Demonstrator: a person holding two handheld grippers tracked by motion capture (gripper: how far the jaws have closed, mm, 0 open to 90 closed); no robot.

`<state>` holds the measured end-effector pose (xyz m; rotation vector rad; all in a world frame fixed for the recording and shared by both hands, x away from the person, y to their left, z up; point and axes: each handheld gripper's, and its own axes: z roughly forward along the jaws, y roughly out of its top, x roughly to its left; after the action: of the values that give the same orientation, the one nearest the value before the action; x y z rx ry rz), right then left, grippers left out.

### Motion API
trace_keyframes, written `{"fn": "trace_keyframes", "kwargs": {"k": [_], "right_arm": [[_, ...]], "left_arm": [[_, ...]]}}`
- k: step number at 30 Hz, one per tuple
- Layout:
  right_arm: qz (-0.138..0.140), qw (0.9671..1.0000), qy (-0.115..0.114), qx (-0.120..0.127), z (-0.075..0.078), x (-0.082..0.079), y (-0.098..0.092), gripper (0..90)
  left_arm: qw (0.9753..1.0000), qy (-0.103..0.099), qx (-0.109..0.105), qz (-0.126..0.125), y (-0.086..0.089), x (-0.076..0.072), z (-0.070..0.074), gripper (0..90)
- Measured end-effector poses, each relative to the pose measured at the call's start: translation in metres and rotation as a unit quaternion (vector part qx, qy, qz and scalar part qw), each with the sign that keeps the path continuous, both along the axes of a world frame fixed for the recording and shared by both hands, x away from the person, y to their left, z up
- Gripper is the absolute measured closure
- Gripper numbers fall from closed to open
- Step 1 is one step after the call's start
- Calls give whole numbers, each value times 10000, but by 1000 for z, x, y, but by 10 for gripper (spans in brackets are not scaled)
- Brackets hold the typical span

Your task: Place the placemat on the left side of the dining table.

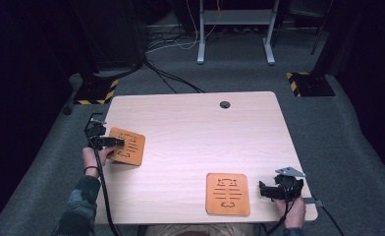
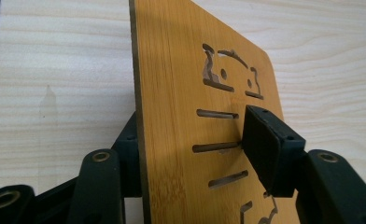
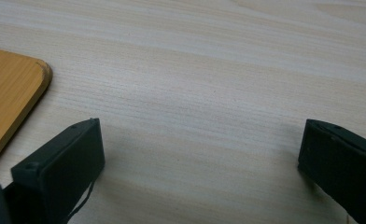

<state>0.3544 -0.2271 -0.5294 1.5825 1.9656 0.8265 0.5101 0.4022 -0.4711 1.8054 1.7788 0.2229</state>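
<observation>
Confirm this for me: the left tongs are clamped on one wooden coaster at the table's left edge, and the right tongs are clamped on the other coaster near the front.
Not quite. The left tongs are clamped on a wooden coaster, but the right tongs are open and hold nothing: the right gripper view shows bare table between the jaws, with the other coaster lying off to one side.

the high view looks forward and down over the whole pale wooden table [image 1: 190,123]. the left gripper view sits close against a carved orange bamboo board [image 2: 181,116]. the right gripper view looks low across the tabletop, sharing it.
</observation>
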Motion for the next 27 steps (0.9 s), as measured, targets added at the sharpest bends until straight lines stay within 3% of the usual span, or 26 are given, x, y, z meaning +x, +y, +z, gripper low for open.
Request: {"fn": "trace_keyframes", "kwargs": {"k": [10,21,27], "right_arm": [[4,10000,-5,-5,0,0,0,0],[5,10000,-7,-4,0,0,0,0],[-18,10000,9,0,0,0,0,0]], "left_arm": [[9999,22,-136,30,6,0,-5,438],[9999,83,-33,50,7,1,-8,405],[9999,112,-80,53,10,2,-12,393]]}}
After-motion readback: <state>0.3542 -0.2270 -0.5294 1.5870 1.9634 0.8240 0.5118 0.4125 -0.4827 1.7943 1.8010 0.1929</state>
